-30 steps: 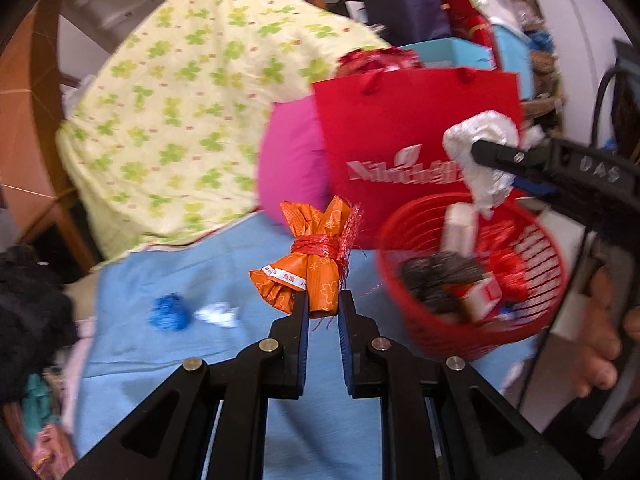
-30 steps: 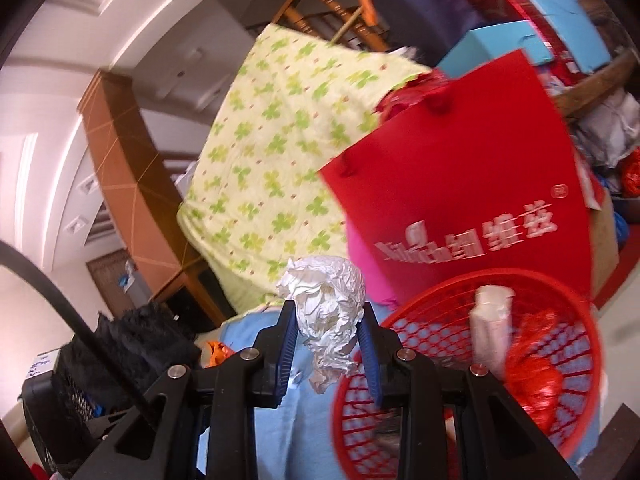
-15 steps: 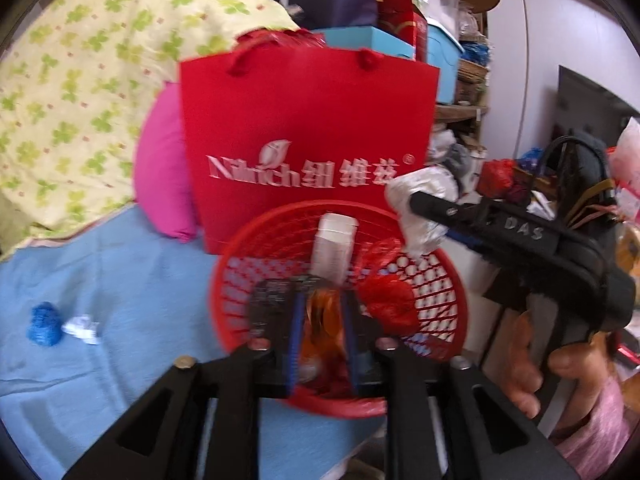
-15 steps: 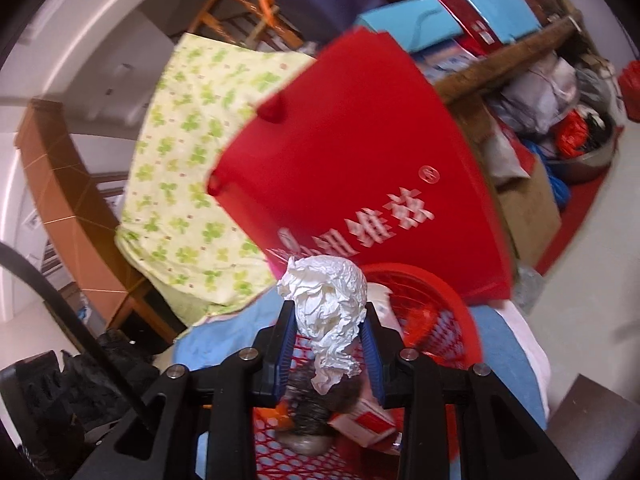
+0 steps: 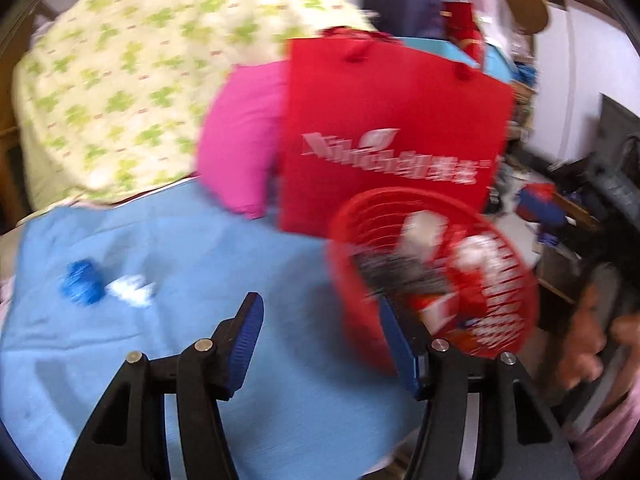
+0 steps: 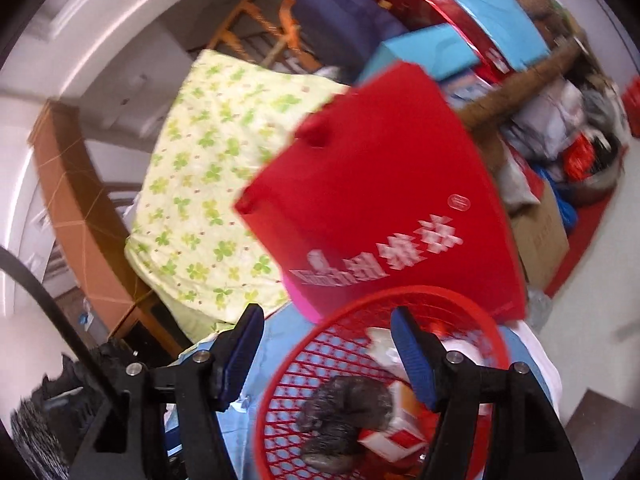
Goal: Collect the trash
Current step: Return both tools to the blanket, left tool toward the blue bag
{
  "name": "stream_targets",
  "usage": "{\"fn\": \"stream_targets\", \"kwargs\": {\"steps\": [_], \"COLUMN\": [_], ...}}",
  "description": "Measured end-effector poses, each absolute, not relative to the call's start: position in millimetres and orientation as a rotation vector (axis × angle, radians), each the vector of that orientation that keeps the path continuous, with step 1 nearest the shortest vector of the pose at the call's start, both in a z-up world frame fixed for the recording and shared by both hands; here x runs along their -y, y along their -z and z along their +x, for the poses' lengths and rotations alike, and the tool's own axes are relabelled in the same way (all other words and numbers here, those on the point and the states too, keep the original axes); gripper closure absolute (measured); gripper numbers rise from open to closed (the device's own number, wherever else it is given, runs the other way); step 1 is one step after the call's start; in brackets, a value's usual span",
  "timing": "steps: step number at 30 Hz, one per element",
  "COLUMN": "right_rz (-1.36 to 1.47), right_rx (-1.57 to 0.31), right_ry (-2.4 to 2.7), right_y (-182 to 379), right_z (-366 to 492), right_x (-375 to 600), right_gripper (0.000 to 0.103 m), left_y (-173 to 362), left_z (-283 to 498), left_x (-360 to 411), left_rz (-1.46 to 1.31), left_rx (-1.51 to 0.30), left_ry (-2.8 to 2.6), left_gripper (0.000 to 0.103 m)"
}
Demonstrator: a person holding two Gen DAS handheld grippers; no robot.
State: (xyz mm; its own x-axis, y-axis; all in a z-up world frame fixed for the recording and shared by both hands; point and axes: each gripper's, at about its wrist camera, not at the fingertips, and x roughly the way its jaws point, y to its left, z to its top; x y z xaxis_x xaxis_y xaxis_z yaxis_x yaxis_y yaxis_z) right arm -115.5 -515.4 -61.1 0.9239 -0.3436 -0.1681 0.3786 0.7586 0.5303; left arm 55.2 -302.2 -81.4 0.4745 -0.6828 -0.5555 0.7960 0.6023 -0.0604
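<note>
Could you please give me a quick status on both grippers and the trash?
Left gripper, right gripper: jaws just opened, empty. Red basket loaded. Blue wad, white scrap remain.

I count one red basket (image 5: 348, 276), one red bag (image 5: 384, 136), one pink cushion (image 5: 240, 140), and two scraps at my 10 o'clock: one blue wad (image 5: 81, 288), one white scrap (image 5: 132, 289).

Both views are evenly and fairly brightly lit by soft indoor light; no hard shadows are cast. Strong motion blur is seen in the left wrist view, where the red basket (image 5: 432, 276) and the lettering on the red bag (image 5: 392, 136) are smeared. The right wrist view is sharper, with blur toward its right side. Straight lines are bowed by fisheye distortion, and black vignetting is seen at the corners.
</note>
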Motion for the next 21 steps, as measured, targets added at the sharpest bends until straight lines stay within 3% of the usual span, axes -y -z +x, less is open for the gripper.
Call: {"fn": "stream_targets", "kwargs": {"steps": [9, 21], "right_rz": [0.343, 0.359], "right_rx": [-0.071, -0.465], "right_ry": [0.181, 0.045], "right_y": [44.0, 107.0], "right_z": [-51.9, 102.0], "right_x": [412.7, 344.9], "right_gripper": [0.033, 0.033], "left_y": [122.3, 152.5], "left_z": [122.6, 198.3], "left_x": [181.4, 107.0], "left_rz": [0.109, -0.024], "left_rx": [-0.634, -0.716], "left_ry": [0.605, 0.4], "left_gripper": [0.041, 0.041]}}
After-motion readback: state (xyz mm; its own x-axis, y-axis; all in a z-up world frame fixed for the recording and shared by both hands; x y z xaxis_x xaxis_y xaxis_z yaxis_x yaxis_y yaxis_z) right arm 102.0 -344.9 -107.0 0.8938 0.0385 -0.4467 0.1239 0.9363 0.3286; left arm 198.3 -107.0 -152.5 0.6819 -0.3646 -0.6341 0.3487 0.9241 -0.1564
